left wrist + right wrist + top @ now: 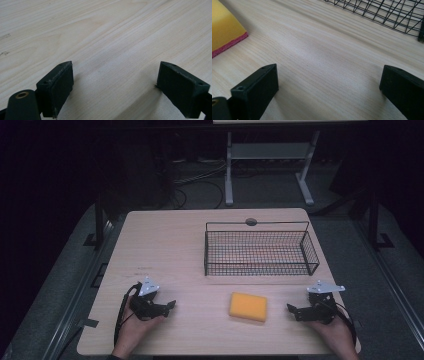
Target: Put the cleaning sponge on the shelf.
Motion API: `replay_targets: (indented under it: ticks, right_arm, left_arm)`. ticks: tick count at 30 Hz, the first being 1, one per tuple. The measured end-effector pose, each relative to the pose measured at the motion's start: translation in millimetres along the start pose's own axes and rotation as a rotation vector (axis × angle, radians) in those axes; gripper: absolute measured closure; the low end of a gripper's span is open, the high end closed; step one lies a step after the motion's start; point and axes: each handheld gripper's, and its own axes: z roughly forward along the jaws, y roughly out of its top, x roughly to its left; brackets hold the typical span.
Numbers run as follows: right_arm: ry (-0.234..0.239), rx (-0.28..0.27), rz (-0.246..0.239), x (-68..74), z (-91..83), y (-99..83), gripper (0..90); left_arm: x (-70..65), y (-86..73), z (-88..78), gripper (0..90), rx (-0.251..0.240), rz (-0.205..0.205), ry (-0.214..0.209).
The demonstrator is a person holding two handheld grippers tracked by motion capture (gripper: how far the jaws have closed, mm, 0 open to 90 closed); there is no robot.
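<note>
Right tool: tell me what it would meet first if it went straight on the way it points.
Probably nothing: the right tool, open, faces bare table between the sponge and the wire basket.

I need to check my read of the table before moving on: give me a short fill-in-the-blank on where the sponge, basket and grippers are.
1. The yellow sponge lies on the table between the two ____.
2. The wire basket holds ____.
3. The right gripper has its jaws ____, with bare wood between them.
4. The left gripper has ____ between its jaws.

Missing words: grippers; nothing; open; nothing
</note>
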Motion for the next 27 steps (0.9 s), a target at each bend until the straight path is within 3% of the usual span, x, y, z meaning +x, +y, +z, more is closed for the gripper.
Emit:
replay_targets:
  ticks: [12, 15, 21, 27]
  right_arm:
    - [0.017, 0.012, -0.018, -2.4, -1.7, 0.5, 3.6]
    - [0.022, 0.015, -0.02, -3.3, -5.6, 1.9, 15.3]
    - [0.061, 0.028, -0.007, -1.4, -13.0, 7.0, 25.1]
    - [0.139, 0.02, -0.011, 6.4, -22.1, 15.2, 52.3]
  left_arm:
    - [-0.3, 0.4, 0.6, 13.1, -0.001, -0.004, 0.002]
    - [-0.3, 0.4, 0.6, 13.1, -0.001, -0.004, 0.002]
    - [-0.3, 0.4, 0.6, 13.2, -0.002, -0.004, 0.003]
    - [-0.3, 0.4, 0.6, 13.2, -0.001, -0.004, 0.003]
